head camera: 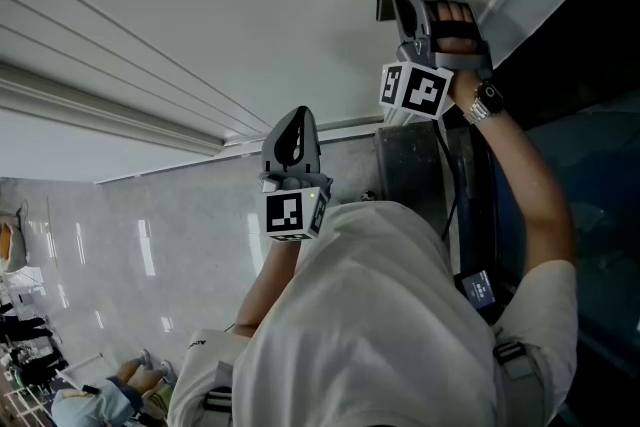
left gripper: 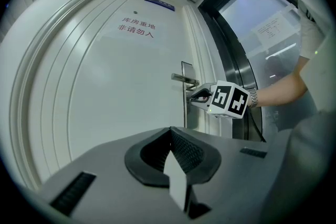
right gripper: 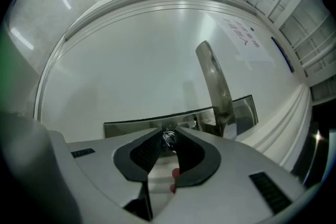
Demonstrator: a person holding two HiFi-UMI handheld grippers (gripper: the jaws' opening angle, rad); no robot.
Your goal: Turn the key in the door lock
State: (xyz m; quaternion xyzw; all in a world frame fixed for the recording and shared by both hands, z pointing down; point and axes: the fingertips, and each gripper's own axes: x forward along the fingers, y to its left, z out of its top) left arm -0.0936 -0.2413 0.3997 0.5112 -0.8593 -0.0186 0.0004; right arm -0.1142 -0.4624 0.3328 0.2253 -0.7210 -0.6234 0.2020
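Now: right gripper holds key at door lock.
We see the right gripper (right gripper: 167,135) w/ jaws closed narrow on the small silver metal key (right gripper: 168,139), which sits in the steel lock plate (right gripper: 131,127) of the white door (right gripper: 131,60), near the metal lever handle (right gripper: 215,86). Also the left gripper (left gripper: 170,136) has jaws together, empty, well apart from the lock.

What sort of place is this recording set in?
Likely an indoor corridor in an institutional building: a white door with a lever handle, a red-lettered sign on it, and a glossy stone floor.
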